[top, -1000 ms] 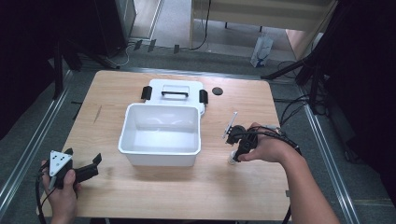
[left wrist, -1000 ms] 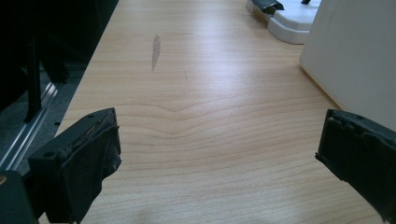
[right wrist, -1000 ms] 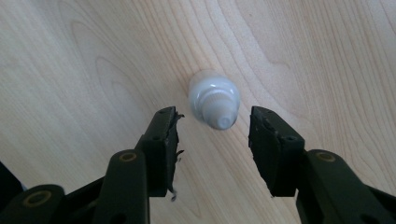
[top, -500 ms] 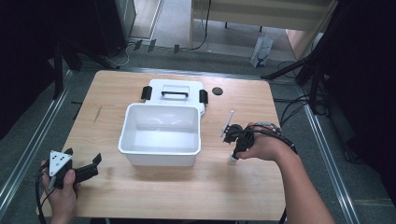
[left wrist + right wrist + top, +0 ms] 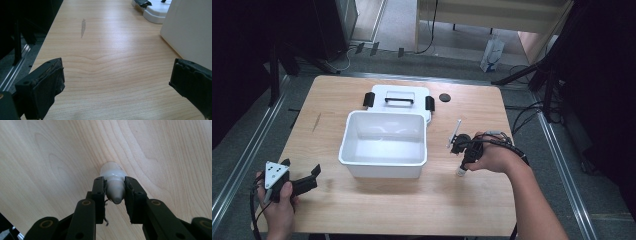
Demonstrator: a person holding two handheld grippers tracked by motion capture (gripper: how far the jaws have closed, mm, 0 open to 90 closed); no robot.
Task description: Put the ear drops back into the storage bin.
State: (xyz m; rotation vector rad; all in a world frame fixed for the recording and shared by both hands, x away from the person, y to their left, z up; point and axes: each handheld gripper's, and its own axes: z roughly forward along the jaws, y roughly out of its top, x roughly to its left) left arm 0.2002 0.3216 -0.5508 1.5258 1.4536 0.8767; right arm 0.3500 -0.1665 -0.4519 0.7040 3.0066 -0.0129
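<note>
Small white bottle (image 5: 113,178) with a tapered grey-white cap, upright on the wooden table (image 5: 412,200) right of the bin; right gripper (image 5: 114,188) has just been closing and now clamps its cap from above. White plastic bin (image 5: 384,145) sits mid-table with nothing visible inside, its black-handled lid (image 5: 399,100) just behind. Left gripper (image 5: 117,82) hovers at the near left corner, jaws wide apart on nothing.

Right gripper (image 5: 462,162) at four o'clock on the table, pointed straight down, jaws just closed and clamped on the cap of a small white bottle (image 5: 113,183) standing upright. Right forearm (image 5: 532,200) entering from five o'clock. Left gripper (image 5: 307,181) at eight o'clock, held level, jaws spread wide, nothing between.
</note>
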